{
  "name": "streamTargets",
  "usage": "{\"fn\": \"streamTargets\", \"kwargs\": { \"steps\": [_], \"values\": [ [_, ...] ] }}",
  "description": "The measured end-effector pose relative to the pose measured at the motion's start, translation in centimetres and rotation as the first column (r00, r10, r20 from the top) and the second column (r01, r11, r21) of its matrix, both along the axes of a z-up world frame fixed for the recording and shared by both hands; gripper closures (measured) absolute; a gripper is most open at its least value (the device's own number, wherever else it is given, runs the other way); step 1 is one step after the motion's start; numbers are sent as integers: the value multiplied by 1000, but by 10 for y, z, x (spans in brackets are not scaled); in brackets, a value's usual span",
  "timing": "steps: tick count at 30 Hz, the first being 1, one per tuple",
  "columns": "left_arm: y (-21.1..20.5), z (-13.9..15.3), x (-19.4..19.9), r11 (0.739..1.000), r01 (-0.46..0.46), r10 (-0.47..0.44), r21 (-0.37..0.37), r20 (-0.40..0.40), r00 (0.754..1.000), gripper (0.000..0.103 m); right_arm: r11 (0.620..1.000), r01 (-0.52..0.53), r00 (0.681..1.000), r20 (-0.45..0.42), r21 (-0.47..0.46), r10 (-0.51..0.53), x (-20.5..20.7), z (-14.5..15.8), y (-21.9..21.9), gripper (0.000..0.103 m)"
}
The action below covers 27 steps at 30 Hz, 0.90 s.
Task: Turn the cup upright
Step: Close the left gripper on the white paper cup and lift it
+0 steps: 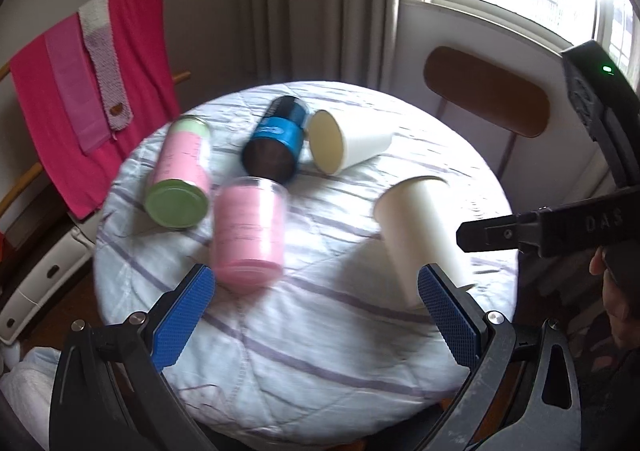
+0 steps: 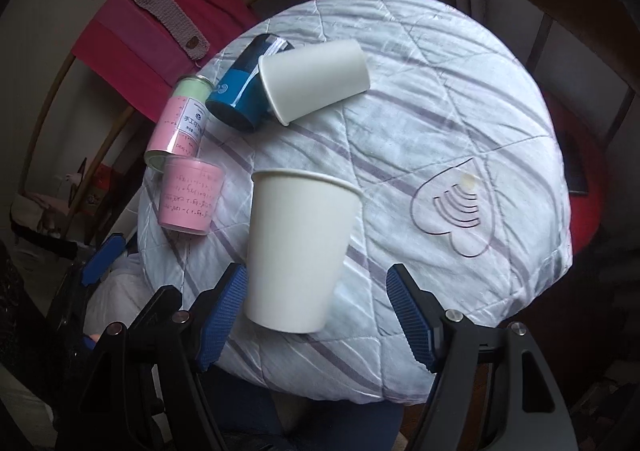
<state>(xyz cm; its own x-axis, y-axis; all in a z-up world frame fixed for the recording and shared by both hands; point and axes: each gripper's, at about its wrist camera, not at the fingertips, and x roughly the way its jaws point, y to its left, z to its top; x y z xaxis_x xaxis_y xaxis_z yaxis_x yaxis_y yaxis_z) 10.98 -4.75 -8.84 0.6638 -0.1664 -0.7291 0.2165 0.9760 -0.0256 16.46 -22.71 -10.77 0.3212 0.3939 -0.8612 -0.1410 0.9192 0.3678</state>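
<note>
White paper, the near cup stands mouth up on the quilted table, at its near edge between the fingers of the right gripper. That claw is spread wide with a gap on each side of the cup, touching nothing as far as I can tell. So this cup looks done, or just about: it may lean a little, though the lens could account for that. Nothing shows inside it from these angles

The left gripper is also wide and holds nothing; it hovers at the near left of the table, the pink cup just beyond its left finger. That pink cup stands with the wider end up; its inside is hidden

Left to do, by my judgement: the far white cup lies on its side, open mouth toward the near left, and looks empty inside. The blue cup lies touching it on the left, dark open end facing near. A pink can with a green lid lies on its side at far left
</note>
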Motion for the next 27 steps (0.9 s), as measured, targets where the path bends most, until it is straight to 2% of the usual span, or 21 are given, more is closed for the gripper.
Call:
{"fn": "streamTargets", "kwargs": {
  "steps": [3, 5, 8, 13, 24, 25, 27],
  "values": [
    [-19, -2, 8, 999, 3, -6, -49, -64, 998, 0, 996, 7, 998, 68, -94, -1, -14, 9, -17, 29],
    [-32, -4, 15, 998, -9, 4, -56, -96, 995, 0, 990, 0, 996, 89, -138, 13, -18, 9, -25, 29],
    [-47, -8, 27, 997, -32, 21, -74, -155, 988, 0, 986, -1, 995, 101, -170, 19, -20, 4, -38, 29],
    [-61, -21, 54, 988, -88, 50, -126, -280, 959, 0, 977, 2, 993, 118, -213, 23, -14, -2, -60, 29],
    [-94, -42, 95, 996, -86, 75, -15, -354, 932, 0, 976, -59, 988, 128, -210, 87, 6, -19, -72, 29],
    [-94, -44, 97, 996, -88, 75, -19, -365, 928, 1, 978, -62, 987, 130, -201, 90, 7, -20, -72, 29],
    [-93, -46, 100, 995, -96, 87, -5, -366, 926, 9, 978, -73, 987, 128, -195, 99, 10, -21, -71, 29]
  ]
}}
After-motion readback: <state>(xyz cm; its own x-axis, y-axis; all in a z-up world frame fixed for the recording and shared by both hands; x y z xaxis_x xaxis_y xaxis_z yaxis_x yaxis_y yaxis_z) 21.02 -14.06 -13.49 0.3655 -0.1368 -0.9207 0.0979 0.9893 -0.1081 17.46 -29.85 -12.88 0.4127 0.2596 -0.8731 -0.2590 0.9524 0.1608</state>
